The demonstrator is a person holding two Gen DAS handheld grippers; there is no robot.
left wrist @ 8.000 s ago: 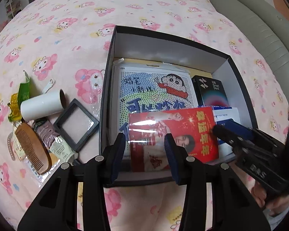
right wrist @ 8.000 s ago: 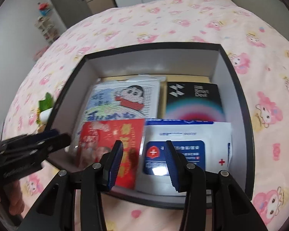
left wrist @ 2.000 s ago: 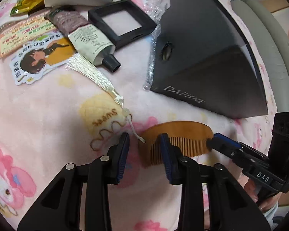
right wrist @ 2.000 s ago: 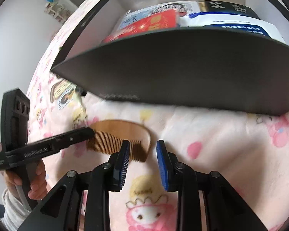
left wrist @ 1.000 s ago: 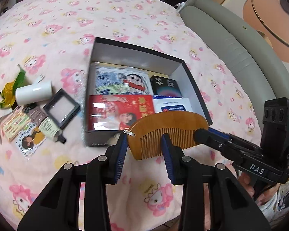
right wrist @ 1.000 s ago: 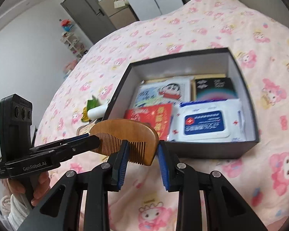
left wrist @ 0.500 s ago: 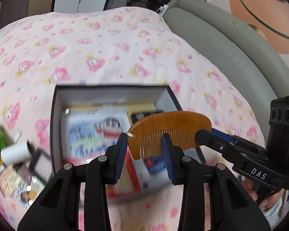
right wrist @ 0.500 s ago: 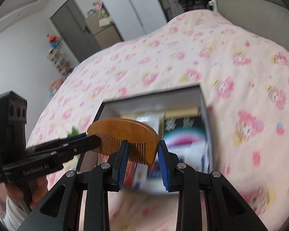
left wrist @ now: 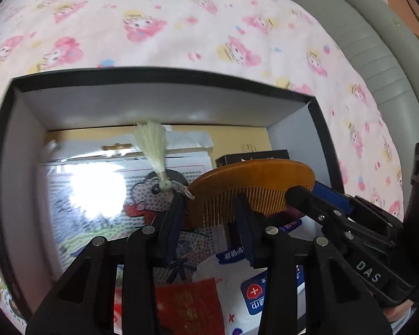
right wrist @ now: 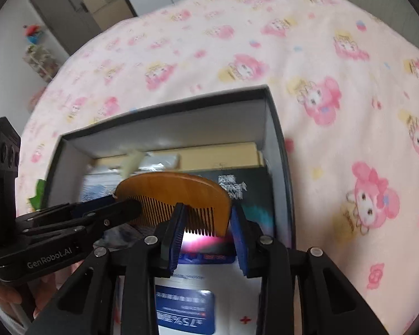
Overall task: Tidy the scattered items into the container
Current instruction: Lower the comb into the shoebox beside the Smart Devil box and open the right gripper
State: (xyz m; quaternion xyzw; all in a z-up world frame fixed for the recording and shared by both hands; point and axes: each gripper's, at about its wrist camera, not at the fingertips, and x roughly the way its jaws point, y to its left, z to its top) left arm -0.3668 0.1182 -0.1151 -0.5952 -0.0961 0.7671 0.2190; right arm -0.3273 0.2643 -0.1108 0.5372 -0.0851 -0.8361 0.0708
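A wooden comb with a pale tassel hangs over the inside of the black box. My left gripper grips the comb's left end and my right gripper grips its right end. The right gripper's fingers show in the left wrist view, the left gripper's fingers in the right wrist view. The tassel swings toward the box's back wall.
In the box lie a cartoon-print packet, a red packet, a blue-and-white wipes pack, a dark box and a yellow card. The box sits on a pink cartoon blanket. A grey sofa edge lies right.
Both grippers have carried the comb forward and down, from above the bed to low over the open box. The tassel has swung out toward the back wall.
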